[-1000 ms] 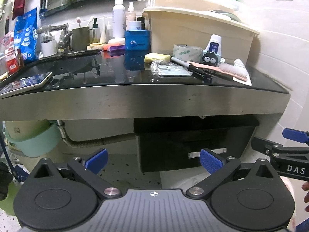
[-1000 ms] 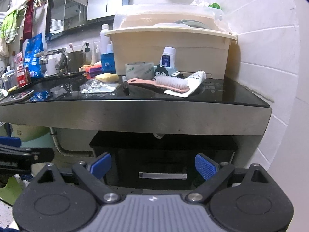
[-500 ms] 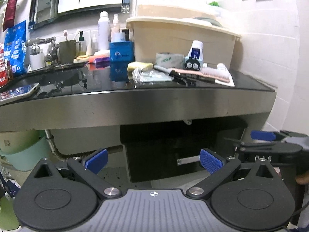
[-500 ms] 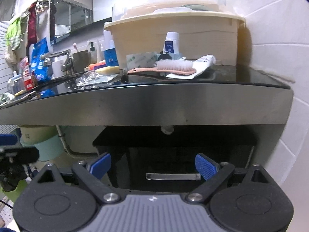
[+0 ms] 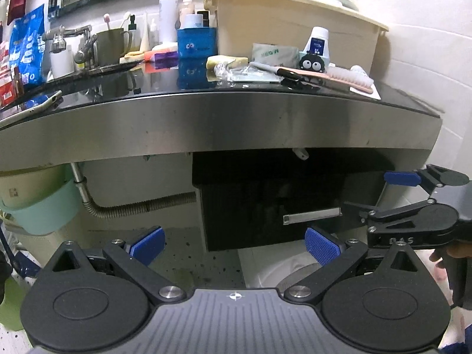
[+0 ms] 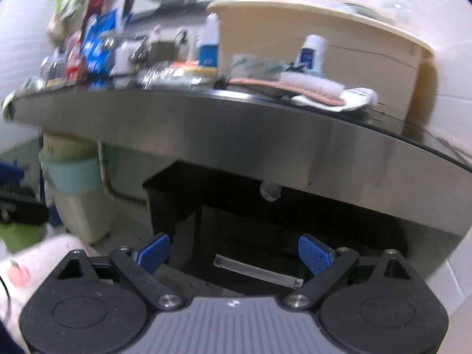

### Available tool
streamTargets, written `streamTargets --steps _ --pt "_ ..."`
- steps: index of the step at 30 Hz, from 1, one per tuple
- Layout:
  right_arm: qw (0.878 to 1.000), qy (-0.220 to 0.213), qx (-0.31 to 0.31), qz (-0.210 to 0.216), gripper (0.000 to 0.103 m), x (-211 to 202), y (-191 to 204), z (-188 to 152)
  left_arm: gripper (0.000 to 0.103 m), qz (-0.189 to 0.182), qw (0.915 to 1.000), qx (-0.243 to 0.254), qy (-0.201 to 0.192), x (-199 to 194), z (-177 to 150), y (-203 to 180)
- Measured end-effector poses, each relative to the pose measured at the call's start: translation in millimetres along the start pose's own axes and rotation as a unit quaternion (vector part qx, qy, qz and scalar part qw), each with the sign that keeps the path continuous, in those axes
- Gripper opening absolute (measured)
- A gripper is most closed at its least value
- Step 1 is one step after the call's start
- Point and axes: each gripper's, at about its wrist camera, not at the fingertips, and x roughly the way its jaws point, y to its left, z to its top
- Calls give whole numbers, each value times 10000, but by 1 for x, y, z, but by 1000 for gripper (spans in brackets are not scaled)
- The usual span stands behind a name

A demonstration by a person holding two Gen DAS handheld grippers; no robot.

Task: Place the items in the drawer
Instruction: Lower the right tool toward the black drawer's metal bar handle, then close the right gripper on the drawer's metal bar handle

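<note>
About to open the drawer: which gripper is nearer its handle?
Right. The right gripper sits just beside the handle; the left gripper hangs back, below it.

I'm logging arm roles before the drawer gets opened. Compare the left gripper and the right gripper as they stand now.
The right gripper sits close to the drawer handle, which lies between its fingertips; the left gripper hangs back, left of the drawer. The right gripper's view is blurred and tilted; the left gripper's is sharp and level. Both are open and hold nothing, with blue pads.
</note>
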Motion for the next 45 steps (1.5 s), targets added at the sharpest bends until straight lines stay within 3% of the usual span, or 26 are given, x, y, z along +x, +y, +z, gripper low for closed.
streamTargets --steps 8,15,22,32,42,45 --pt "9943 362 -991 160 95 33 14 -17 103 -53 9999 48 135 3 -6 -1" --pt "9802 698 -1829 282 95 63 25 -31 103 -51 9997 84 229 6 -8 -2" --pt "9667 1183 -2260 193 95 98 26 -46 103 -55 9992 188 350 11 -11 -6" --pt "9344 1639 -3153 255 95 135 28 -62 103 -72 9987 215 465 18 -13 -8" --pt "8906 2096 -4025 310 95 169 29 -76 103 -76 9984 151 548 19 -14 -5" --pt "8852 2215 -4078 326 97 186 27 -70 103 -74 9982 164 565 19 -14 -5"
